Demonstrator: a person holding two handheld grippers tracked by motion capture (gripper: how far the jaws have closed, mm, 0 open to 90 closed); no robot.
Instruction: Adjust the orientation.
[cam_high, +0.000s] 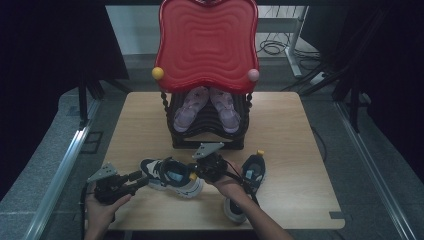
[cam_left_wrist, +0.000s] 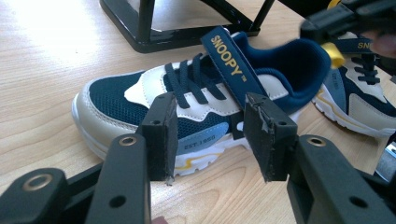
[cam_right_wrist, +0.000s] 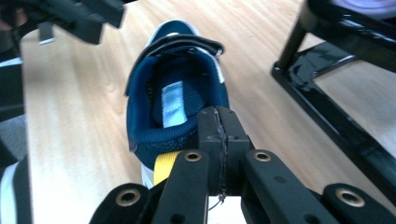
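Your right tool (cam_high: 200, 172) is clenched at the navy sneaker's (cam_high: 172, 176) heel, your left tool (cam_high: 136, 176) released beside it; both sneakers remain on the tabletop (cam_high: 295, 150), unracked.

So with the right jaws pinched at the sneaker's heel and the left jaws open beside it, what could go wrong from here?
1. The right gripper seems to pinch only the heel edge of the navy sneaker; lifted, the shoe could swing or slip out.
2. The left gripper is open facing the raised Snoopy strap; closing might catch the strap instead of the shoe's side.
3. The shoe rack stands close behind, so a lift might clip it.
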